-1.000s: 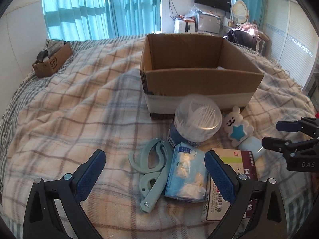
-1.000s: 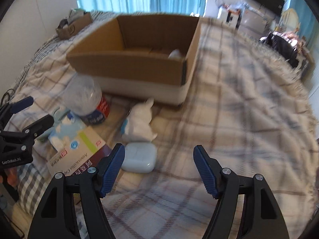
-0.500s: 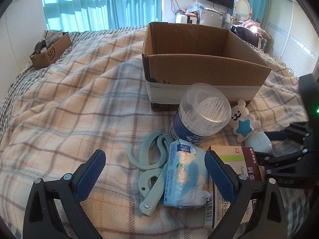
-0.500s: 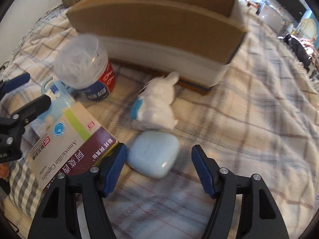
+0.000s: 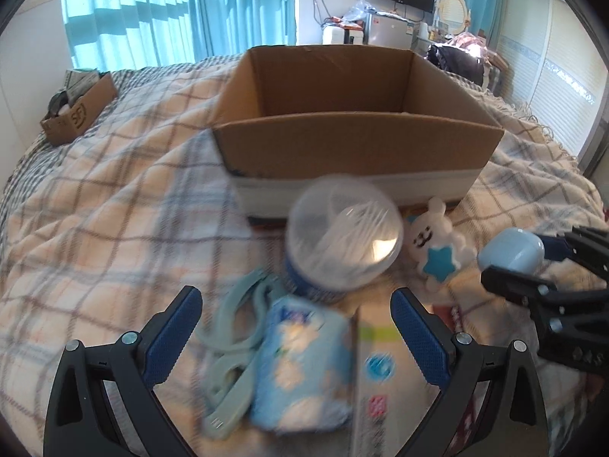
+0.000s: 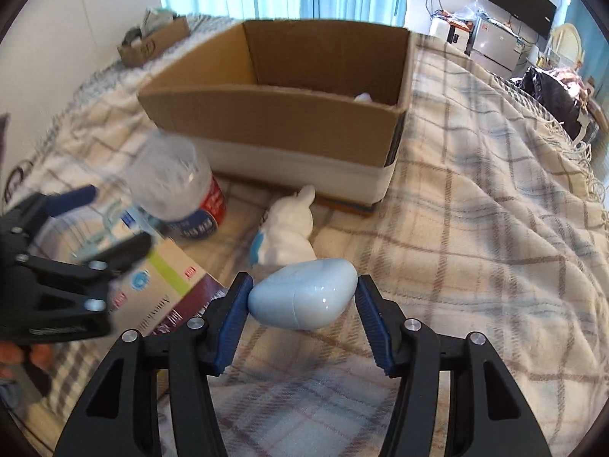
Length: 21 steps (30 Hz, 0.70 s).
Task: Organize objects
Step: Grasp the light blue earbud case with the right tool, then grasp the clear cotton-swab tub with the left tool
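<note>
My right gripper (image 6: 303, 306) is shut on a pale blue rounded case (image 6: 304, 299), held just above the blanket; the case (image 5: 512, 253) also shows in the left wrist view, at the right. My left gripper (image 5: 295, 314) is open and empty over a blue tissue pack (image 5: 304, 361), green clips (image 5: 236, 320) and a medicine box (image 5: 384, 373). A clear-lidded swab jar (image 5: 342, 243) and a white bear toy (image 5: 434, 243) lie before the open cardboard box (image 5: 354, 148). The box (image 6: 289, 122) holds a small white item (image 6: 363, 97).
A plaid blanket (image 6: 475, 209) covers the bed. A small brown carton (image 5: 78, 114) sits at the far left edge by the wall. Curtains, a fridge and a TV stand behind the bed.
My right gripper closed on the pale blue case and lifted it off the blanket. My left gripper shifted slightly, staying open.
</note>
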Motion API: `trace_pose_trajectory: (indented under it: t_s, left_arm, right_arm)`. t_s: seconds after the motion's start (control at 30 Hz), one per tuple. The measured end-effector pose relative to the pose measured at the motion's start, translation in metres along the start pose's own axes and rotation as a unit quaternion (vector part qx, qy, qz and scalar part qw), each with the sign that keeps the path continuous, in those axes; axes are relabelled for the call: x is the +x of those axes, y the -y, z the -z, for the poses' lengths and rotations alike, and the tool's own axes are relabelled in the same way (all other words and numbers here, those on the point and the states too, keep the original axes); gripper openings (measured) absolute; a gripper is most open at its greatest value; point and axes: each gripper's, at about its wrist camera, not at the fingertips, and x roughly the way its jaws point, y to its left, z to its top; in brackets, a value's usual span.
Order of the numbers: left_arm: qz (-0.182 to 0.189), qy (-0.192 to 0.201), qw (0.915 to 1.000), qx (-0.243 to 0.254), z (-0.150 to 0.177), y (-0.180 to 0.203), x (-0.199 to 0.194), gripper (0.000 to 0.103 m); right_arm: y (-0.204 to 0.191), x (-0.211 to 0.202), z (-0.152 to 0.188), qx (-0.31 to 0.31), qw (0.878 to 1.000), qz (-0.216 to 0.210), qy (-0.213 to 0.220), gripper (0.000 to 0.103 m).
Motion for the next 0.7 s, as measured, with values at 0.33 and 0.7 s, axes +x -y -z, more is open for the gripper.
trace_pose_trajectory:
  t_s: [0.33,0.7]
  left_arm:
    - [0.014,-0.009,0.9998,0.010,-0.020,0.013,0.027,0.086]
    - [0.029,-0.020,0.9993,0.011,-0.018,0.014,0.024,0.067]
  right_arm:
    - [0.005,0.004,-0.004,0.020,1.000,-0.019,0.004,0.056]
    - [0.004,0.001,-0.001,0.019,1.000,-0.014,0.010,0.055]
